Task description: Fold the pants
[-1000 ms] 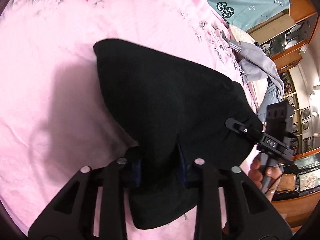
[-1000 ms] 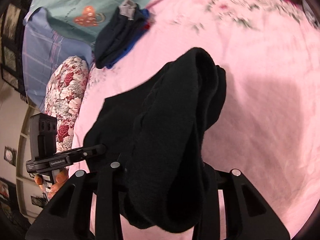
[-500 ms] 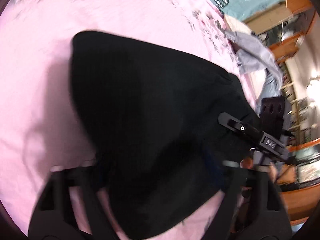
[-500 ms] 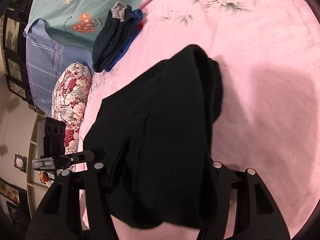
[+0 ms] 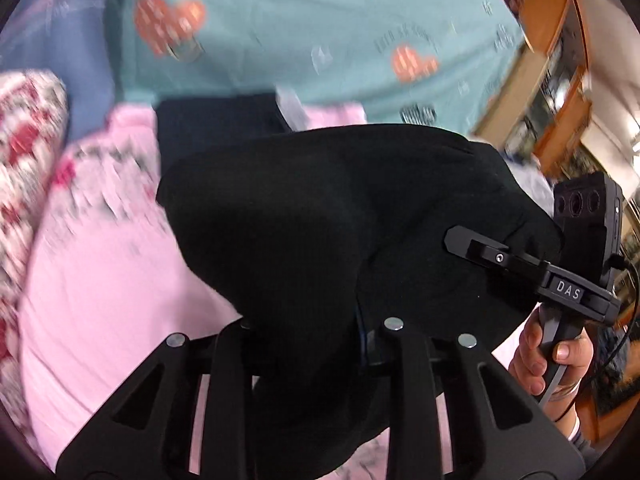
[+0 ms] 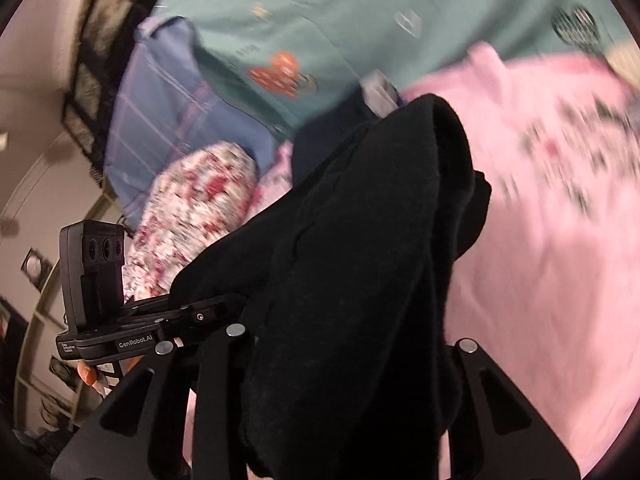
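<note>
Both tongs clamp black pants; fabric drapes over them.

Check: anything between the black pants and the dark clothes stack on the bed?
Nothing visible. Both tongs, left and right, hold the black pants; only pink sheet lies before the dark stack.

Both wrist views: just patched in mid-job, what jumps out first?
The black pants fill the centre of both views, bunched and gripped by the left tool and the right tool. Beneath lies the pink floral bedsheet, with a teal heart-print blanket beyond.
</note>
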`<state>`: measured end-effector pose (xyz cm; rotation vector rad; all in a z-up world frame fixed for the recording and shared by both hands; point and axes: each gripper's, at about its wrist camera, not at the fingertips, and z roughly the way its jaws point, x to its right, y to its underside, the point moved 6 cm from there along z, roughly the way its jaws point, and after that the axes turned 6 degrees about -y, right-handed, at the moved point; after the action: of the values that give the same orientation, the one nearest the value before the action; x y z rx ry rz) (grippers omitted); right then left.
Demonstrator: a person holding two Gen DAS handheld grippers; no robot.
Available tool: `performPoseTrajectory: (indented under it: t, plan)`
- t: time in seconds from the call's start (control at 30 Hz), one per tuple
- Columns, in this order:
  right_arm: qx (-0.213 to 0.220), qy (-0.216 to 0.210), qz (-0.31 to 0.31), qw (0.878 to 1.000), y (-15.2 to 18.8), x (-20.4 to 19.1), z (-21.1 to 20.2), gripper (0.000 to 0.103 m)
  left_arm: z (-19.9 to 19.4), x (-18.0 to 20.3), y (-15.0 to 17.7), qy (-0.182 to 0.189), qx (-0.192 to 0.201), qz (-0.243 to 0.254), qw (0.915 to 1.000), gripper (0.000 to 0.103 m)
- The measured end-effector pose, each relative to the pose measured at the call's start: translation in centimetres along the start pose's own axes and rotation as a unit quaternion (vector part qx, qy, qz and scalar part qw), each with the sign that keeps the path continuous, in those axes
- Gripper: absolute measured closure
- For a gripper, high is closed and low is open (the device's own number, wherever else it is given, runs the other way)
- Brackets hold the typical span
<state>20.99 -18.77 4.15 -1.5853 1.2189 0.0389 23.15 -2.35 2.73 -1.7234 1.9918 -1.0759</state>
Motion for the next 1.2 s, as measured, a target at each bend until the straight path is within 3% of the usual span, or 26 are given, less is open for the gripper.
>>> performPoseTrajectory:
  t: [0.13,0.23,0.33,0.37,0.4,0.43,0.5,0.6,0.7,0.87,1.03,1.13,1.17,1.2]
  plan:
    - [0.021,-0.015,-0.044,0.999,-3.8,-0.3,3.3,0.071,2.6,-3.2,-3.0,-0.036,0.022,-0.017,0.9989,0.073]
    - [0.002,-0.004,-0.039,0.999,-3.9,2.7,7.8,0.069,8.9,-6.9,-2.3,-0.069,-0.02,-0.051,0.9961,0.068]
    - [-0.046,0.066,-0.009,0.997,-1.3,8.4,13.1,0.065,15.8,-10.9,1.0,-0.095,-0.099,-0.094,0.9861,0.068]
    - [-0.082,0.106,-0.007,0.991,-0.1,10.5,15.1,0.065,17.7,-12.0,2.1,-0.109,-0.112,-0.1,0.9827,0.051]
    - [-0.106,0.135,-0.012,0.985,0.8,11.8,16.2,0.062,17.9,-12.4,2.2,-0.104,-0.093,-0.098,0.9854,0.05]
    - [-0.129,0.163,-0.019,0.978,1.8,13.3,17.4,0.049,17.8,-12.4,2.2,-0.099,-0.082,-0.091,0.9875,0.05]
    - [-0.106,0.154,-0.028,0.982,1.7,13.7,16.8,0.041,17.2,-12.7,1.9,-0.098,-0.08,-0.092,0.9876,0.039]
    - [-0.093,0.174,-0.019,0.98,1.4,14.7,15.5,0.026,16.9,-13.5,1.5,-0.093,-0.082,-0.106,0.9867,0.038]
    - [-0.083,0.203,-0.037,0.975,1.0,14.2,14.3,0.024,15.8,-13.6,2.6,-0.141,-0.081,-0.094,0.9823,0.021]
    - [-0.049,0.285,-0.111,0.951,0.0,10.4,11.0,0.024,11.3,-13.0,3.5,-0.183,-0.064,-0.096,0.9764,0.022]
    - [-0.017,0.299,-0.125,0.946,0.5,6.7,6.7,0.023,5.5,-10.1,4.4,-0.214,-0.013,-0.078,0.9736,0.01]
    - [-0.015,0.269,-0.118,0.956,2.2,4.2,4.4,0.021,2.1,-8.2,5.5,-0.213,0.01,-0.069,0.9747,0.004]
    - [-0.014,0.263,-0.115,0.958,3.0,3.4,3.6,0.019,1.0,-7.5,6.0,-0.213,0.018,-0.064,0.9747,0.003]
    - [-0.013,0.265,-0.113,0.958,3.5,3.0,3.1,0.009,0.1,-6.8,6.6,-0.217,0.021,-0.06,0.9741,0.002]
